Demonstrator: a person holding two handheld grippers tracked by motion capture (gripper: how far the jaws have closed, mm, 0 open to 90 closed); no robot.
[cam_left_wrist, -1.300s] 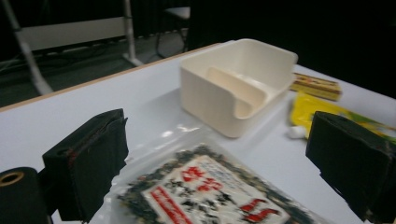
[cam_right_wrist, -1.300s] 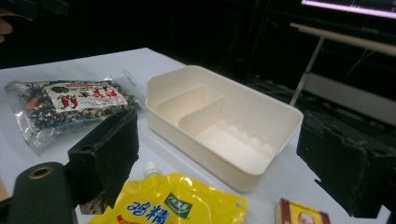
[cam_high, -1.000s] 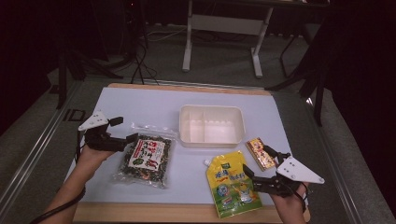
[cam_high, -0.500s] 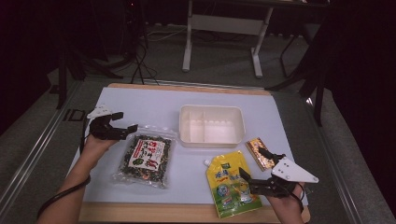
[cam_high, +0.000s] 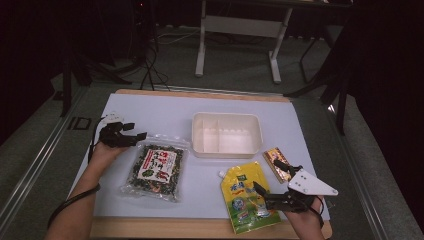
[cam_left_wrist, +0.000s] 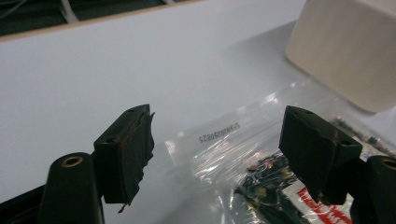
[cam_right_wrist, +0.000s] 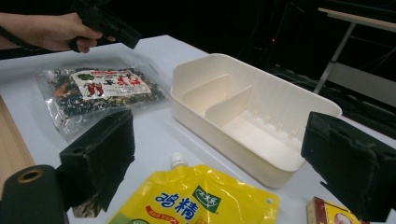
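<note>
The landmark here is the cream divided tray (cam_high: 227, 132) standing mid-table on the pale mat (cam_high: 165, 107).

The left gripper (cam_high: 136, 136) has come down and in from the far-left spot it held a second ago, and now sits just left of the tray at the top left corner of the clear bag of dried seaweed snack (cam_high: 156, 167). Its jaws have just been closing from nearly full spread. In the left gripper view they are still parted, straddling the bag's clear sealed top edge (cam_left_wrist: 233, 140), and the pads do not press on it yet. The bag itself lies flat, left of and a little nearer than the tray, in the same place as before.

The right gripper (cam_high: 270, 187) has kept its place, nearer than the tray and toward its right end. Its jaws stand wide apart with nothing gripped; one jaw tip hangs over the yellow spouted pouch (cam_high: 247, 197), which lies just in front of the tray. The small red and gold packet (cam_high: 278, 162) lies off the tray's near right corner. Neither has shifted.
</note>
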